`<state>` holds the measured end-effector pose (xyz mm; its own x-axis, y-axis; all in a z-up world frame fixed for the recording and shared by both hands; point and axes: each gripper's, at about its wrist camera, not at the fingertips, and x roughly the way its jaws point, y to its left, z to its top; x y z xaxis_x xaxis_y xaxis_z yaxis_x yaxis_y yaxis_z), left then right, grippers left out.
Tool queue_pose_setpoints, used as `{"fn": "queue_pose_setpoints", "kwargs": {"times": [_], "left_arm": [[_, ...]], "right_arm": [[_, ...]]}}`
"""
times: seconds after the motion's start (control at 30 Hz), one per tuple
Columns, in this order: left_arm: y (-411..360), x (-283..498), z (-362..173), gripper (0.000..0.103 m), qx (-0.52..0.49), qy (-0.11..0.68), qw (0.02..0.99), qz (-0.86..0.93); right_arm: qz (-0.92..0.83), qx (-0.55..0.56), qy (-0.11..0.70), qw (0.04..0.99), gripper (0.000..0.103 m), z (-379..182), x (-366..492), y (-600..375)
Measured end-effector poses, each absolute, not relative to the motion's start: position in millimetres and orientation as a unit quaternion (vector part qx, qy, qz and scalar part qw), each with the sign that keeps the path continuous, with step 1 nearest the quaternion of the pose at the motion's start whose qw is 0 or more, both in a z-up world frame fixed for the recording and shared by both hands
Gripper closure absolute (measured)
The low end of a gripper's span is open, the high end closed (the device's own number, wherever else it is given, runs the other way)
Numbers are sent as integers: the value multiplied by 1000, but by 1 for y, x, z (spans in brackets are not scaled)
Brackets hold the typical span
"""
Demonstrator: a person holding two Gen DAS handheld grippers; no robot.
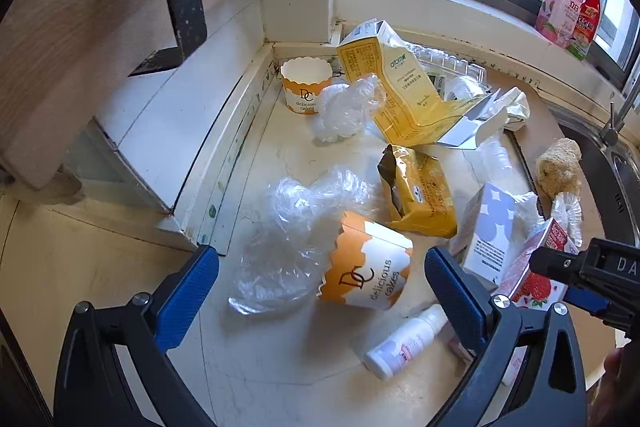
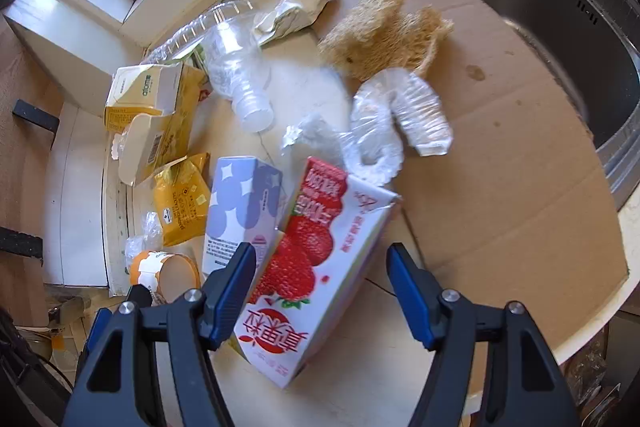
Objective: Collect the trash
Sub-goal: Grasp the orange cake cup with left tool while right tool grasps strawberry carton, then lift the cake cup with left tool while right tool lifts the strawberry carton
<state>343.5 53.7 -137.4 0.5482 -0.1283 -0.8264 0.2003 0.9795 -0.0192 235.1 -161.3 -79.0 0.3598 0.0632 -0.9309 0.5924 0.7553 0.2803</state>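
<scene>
The left gripper (image 1: 322, 283) is wide open and holds nothing. Its blue fingers (image 1: 188, 291) sit on each side of an orange paper cup (image 1: 366, 265) that lies tipped over in the lower middle of the frame. I think the jaws are spread like that so they can come down around the cup. A crumpled clear bag (image 1: 288, 235) touches the cup on its left, and a small white bottle (image 1: 404, 343) lies just below it.

The right gripper (image 2: 320, 287) is open too, with nothing pinched. A strawberry carton (image 2: 316, 263) lies between its fingers in the lower middle of the frame, so it looks like the next thing to grab. The left finger is very close to the carton, but I cannot tell if it touches.

More trash lies on the counter (image 1: 248, 367): a yellow box (image 1: 400, 95), a gold packet (image 1: 424, 195), a blue and white carton (image 2: 240, 211) and a squashed clear bottle (image 2: 236, 75). A brown scrubber (image 2: 384, 27) rests on cardboard (image 2: 520, 187) beside the sink (image 2: 580, 27).

No bin shows in either view. The small bottle is partly hidden behind the gripper.
</scene>
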Motion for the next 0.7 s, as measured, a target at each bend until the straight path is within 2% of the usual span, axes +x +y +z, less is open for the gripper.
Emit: {"fn": "queue_pose_setpoints", "kwargs": {"times": [0.23, 0.33, 0.43, 0.47, 0.7], "left_arm": [[49, 351, -150, 9, 43, 479, 870, -108], [47, 351, -154, 19, 42, 485, 866, -118], [45, 350, -157, 45, 38, 498, 856, -135], [45, 350, -158, 59, 39, 502, 853, -136], [41, 337, -147, 60, 49, 487, 859, -151]], "right_arm": [[-181, 283, 547, 767, 35, -88, 244, -154], [-183, 282, 545, 768, 35, -88, 243, -154], [-182, 284, 545, 768, 38, -88, 240, -155], [-181, 284, 545, 768, 39, -87, 240, -154], [-168, 279, 530, 783, 44, -72, 219, -158]]}}
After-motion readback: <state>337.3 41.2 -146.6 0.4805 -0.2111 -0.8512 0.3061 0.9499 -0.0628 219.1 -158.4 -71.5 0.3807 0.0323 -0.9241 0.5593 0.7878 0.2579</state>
